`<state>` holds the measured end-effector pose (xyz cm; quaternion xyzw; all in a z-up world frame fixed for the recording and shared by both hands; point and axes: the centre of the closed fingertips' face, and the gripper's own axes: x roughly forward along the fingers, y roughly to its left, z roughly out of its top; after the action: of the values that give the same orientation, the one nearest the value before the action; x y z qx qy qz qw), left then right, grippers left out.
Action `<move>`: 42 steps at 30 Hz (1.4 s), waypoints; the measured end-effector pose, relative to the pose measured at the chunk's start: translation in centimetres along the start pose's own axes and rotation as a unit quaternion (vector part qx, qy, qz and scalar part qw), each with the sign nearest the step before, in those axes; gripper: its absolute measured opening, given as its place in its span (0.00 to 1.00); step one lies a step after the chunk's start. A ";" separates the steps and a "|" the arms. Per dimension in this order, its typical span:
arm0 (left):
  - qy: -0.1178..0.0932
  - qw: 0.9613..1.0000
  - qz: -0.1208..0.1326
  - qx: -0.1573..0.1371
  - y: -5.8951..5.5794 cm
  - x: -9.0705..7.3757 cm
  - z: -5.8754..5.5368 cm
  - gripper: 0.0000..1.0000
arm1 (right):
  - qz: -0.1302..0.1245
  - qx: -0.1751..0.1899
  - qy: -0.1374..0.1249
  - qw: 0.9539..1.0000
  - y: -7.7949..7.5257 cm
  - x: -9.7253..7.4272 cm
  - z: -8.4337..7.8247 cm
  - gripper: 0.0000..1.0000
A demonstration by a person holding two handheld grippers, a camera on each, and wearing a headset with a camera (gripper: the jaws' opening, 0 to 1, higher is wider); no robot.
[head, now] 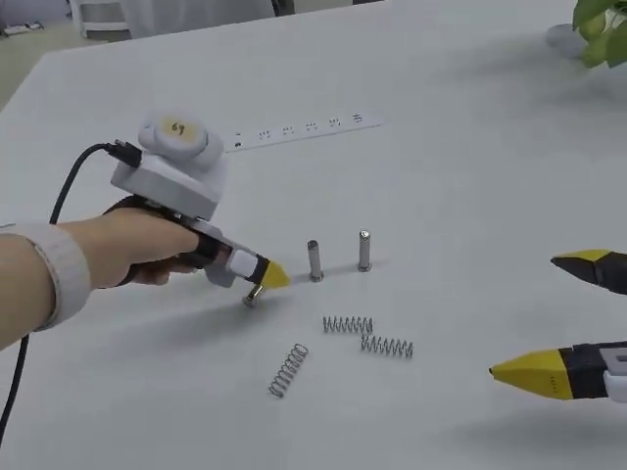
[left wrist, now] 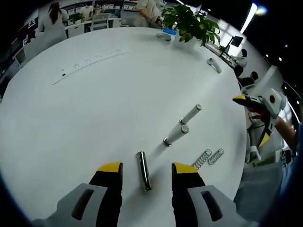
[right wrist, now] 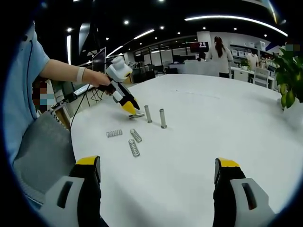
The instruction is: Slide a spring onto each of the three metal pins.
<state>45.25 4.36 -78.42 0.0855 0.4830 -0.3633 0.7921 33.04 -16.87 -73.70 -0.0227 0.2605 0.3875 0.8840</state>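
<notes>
Two metal pins (head: 314,260) (head: 364,251) stand upright mid-table. A third pin (head: 253,294) lies flat, and my left gripper (head: 269,276) sits over it. In the left gripper view my left gripper (left wrist: 147,168) is open, its jaws on either side of that lying pin (left wrist: 144,170) with a gap each side. Three springs (head: 348,324) (head: 387,345) (head: 288,370) lie loose just in front of the pins. My right gripper (head: 524,315) hovers wide open at the right, holding nothing; its own view (right wrist: 157,163) looks across at the springs (right wrist: 134,147) and pins (right wrist: 163,118).
A white power strip (head: 299,130) lies at the back of the white table (head: 470,176). A potted plant (head: 602,29) stands at the far right corner. A black cable (head: 69,186) trails from the left gripper. People stand in the room behind.
</notes>
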 end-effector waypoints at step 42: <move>0.046 0.999 0.021 -0.009 0.9 1.7 -0.3 0.05 | -0.001 0.020 0.000 1.000 0.4 0.0 -1.2 0.99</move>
<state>46.10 4.31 -80.18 0.1049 0.5199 -0.3376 0.7776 32.20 -16.88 -74.61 -0.0058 0.2685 0.3811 0.8847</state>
